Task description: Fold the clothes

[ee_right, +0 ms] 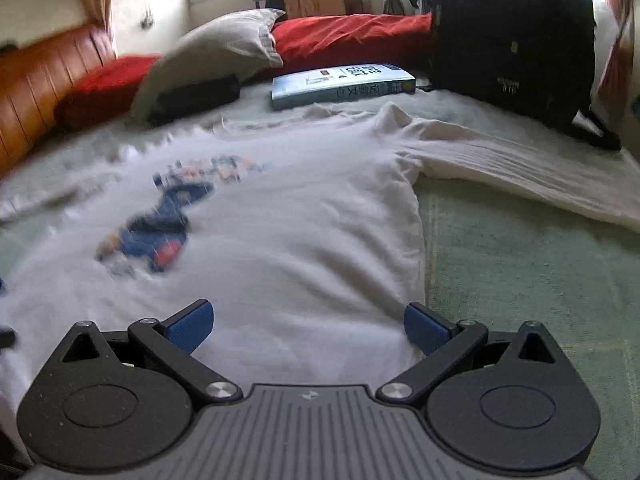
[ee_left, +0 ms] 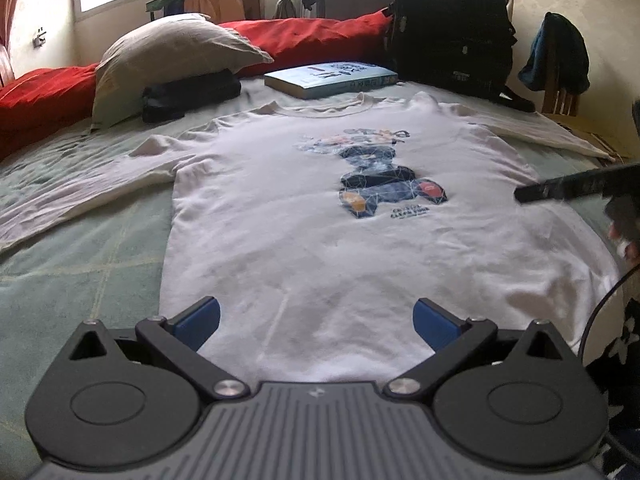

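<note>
A white long-sleeved shirt (ee_left: 320, 216) with a blue printed figure (ee_left: 384, 184) lies flat, front up, on a pale green bedsheet (ee_left: 80, 264), sleeves spread to both sides. My left gripper (ee_left: 316, 320) is open just above the shirt's hem, nothing between its blue pads (ee_left: 200, 320). In the right wrist view the same shirt (ee_right: 304, 216) fills the middle, its right sleeve (ee_right: 520, 168) stretched out to the right. My right gripper (ee_right: 308, 324) is open over the shirt's lower right part, close to the side edge. Part of the right gripper shows as a dark bar (ee_left: 576, 188) at the left view's right edge.
Beyond the collar lie a blue book (ee_left: 332, 78), a grey pillow (ee_left: 168, 60) on a dark pouch (ee_left: 188, 94), a red blanket (ee_left: 304, 36) and a black backpack (ee_left: 452, 28). A wooden chair with dark cloth (ee_left: 560, 68) stands at the right. A brown headboard (ee_right: 36, 84) is left.
</note>
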Demonstrator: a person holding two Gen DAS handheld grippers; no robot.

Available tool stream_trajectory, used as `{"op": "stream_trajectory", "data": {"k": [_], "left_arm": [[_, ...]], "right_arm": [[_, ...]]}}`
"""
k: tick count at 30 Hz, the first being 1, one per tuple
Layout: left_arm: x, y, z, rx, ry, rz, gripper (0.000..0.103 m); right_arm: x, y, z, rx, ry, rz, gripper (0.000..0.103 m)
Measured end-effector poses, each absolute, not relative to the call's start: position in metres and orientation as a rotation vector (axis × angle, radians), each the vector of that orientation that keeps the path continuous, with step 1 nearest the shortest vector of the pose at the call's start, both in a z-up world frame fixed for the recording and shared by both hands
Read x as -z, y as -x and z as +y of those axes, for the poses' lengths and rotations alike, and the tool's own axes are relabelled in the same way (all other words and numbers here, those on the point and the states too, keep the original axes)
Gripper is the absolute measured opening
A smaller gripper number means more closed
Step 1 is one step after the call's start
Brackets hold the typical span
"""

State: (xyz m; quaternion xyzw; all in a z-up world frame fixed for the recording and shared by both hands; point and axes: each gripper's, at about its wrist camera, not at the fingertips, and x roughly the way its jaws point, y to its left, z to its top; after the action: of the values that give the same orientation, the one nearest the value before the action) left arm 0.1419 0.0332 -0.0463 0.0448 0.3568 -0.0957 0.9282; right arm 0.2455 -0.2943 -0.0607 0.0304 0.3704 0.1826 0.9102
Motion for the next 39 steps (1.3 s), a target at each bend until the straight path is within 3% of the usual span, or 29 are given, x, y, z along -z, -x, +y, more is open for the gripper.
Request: {"op": "stream_trajectory", "data": {"k": [7,12,19,29,35,39], "left_arm": [[0.040,-0.141,0.031,0.142,-0.164,0.691,0.102],[0.040,-0.144,0.037,0.141,-0.168,0.681,0.102],[0.048,-0.161,0.042,0.141,-0.167,0.685,0.102],[0.059,-0.175,0.041,0.144,-0.170,0.719,0.102],[0.058,-0.174,0.036,0.165,-0.182,0.711,0.102],[0.059,-0.173,0.032,0.177,-0.191,0.713,0.102]], "right_arm": [[0.016,-0.338,-0.294,-0.109,-0.051,0.737,0.103],[0.034,-0.436,-0.307,0.009,-0.179,0.920,0.103],[0.073,-0.494,-0.308,0.131,-0.185,1.017,0.103],[0.076,-0.543,-0.321,0.195,-0.154,0.957,0.103],[0.044,-0.514,-0.307,0.124,-0.171,0.932,0.103],[0.051,-0.507,-0.292,0.105,-0.141,0.982,0.103]]}}
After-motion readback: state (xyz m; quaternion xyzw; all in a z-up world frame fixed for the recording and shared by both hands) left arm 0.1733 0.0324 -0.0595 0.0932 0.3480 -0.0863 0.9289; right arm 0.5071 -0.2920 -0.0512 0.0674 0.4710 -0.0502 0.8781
